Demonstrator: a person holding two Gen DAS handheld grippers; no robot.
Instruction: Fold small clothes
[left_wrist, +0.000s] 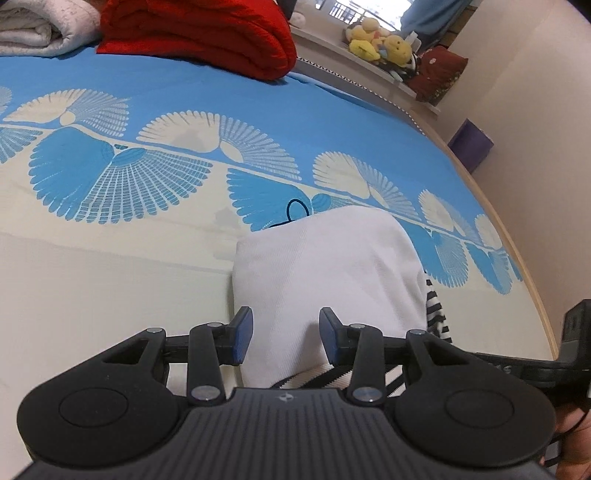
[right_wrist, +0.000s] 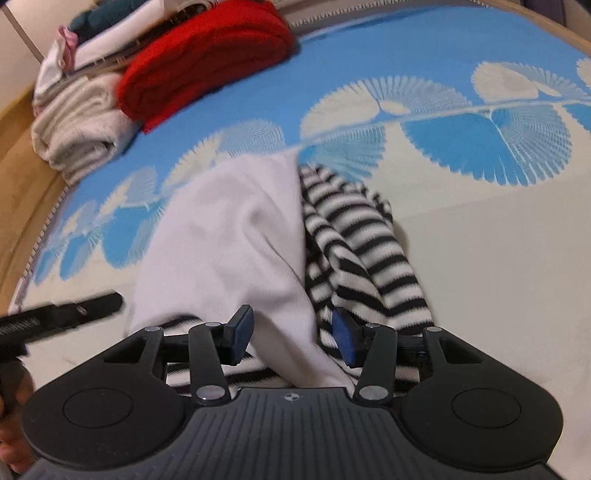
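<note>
Both the left gripper (left_wrist: 286, 334) and the right gripper (right_wrist: 291, 336) stand with fingers apart over the white-and-striped garment (right_wrist: 236, 236) at 6 o'clock on the blue-and-cream bedspread (left_wrist: 110, 280). Red blanket (left_wrist: 199, 33) at 11, plush toys (left_wrist: 380, 44) at 1.

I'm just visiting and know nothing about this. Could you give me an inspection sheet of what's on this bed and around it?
Surface: bedspread, blue and cream fan pattern.
Job's things: white garment lying over a striped garment.
Clutter: red blanket, folded towels, clothes pile behind.
Grippers: left gripper and right gripper both open over the white garment.
Cables: thin black loop past the garment; unclear what it is.
Surroundings: plush toys on a ledge, purple box.
</note>
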